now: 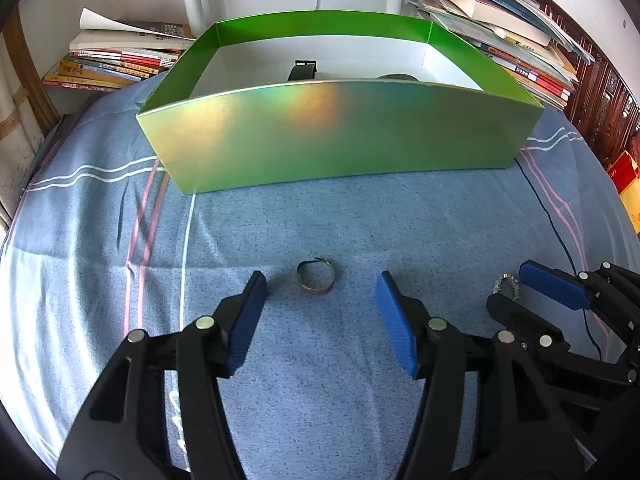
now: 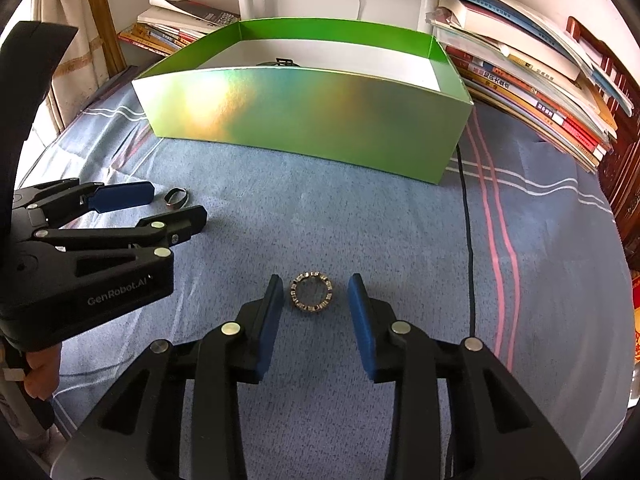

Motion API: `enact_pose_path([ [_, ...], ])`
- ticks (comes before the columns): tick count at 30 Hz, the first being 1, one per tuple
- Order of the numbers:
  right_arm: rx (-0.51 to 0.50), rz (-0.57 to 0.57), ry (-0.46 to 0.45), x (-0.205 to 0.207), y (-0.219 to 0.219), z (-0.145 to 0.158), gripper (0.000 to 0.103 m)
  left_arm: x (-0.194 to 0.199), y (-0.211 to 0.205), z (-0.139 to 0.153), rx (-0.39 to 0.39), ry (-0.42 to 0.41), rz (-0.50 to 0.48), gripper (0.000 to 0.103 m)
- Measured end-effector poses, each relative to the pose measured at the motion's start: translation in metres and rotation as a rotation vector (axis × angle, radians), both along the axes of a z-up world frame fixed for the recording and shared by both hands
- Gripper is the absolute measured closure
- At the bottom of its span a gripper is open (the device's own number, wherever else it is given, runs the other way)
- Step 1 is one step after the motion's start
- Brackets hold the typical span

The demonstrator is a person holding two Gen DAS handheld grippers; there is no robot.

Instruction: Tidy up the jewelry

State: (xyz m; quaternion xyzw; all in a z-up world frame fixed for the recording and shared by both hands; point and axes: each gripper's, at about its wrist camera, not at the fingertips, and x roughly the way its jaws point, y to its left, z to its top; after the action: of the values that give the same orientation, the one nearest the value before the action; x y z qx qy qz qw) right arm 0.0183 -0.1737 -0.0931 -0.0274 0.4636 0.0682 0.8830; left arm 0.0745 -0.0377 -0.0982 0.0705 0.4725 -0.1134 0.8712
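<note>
A thin bronze band ring (image 1: 305, 286) lies on the blue bedsheet between the blue pads of my left gripper (image 1: 320, 282), which stands open with a clear gap on both sides. A beaded silver ring (image 2: 311, 309) lies between the pads of my right gripper (image 2: 315, 282), also open; the left pad is close to it but apart. In the right wrist view the left gripper (image 2: 178, 202) frames the band ring (image 2: 185, 196). The left wrist view shows the right gripper (image 1: 509, 287) around the beaded ring (image 1: 502, 280). A green box (image 1: 340, 136) stands beyond both.
The green box (image 2: 304, 120) holds a black strap-like item (image 1: 302, 70) and a dark round thing (image 1: 396, 77). Book stacks (image 1: 116, 60) (image 2: 540, 92) flank it. A black cable (image 2: 466, 216) runs down the sheet at right. A hand (image 2: 38, 376) shows at the left edge.
</note>
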Motion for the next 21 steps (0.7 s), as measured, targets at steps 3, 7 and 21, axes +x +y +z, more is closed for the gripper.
enact_pose_path([
  [3, -0.001, 0.010, -0.002, -0.0001, 0.0021, -0.0007, 0.062, 0.0000, -0.0004, -0.0003, 0.001, 0.000, 0.001, 0.045],
  [7, -0.001, 0.006, -0.002, -0.0001, 0.0017, -0.0005, 0.062, -0.0001, 0.0001, -0.0004, 0.000, 0.000, 0.001, 0.045],
  [21, 0.002, 0.045, -0.007, -0.0029, 0.0072, 0.0004, 0.082, -0.0067, -0.0065, 0.0028, 0.002, -0.026, 0.019, 0.085],
])
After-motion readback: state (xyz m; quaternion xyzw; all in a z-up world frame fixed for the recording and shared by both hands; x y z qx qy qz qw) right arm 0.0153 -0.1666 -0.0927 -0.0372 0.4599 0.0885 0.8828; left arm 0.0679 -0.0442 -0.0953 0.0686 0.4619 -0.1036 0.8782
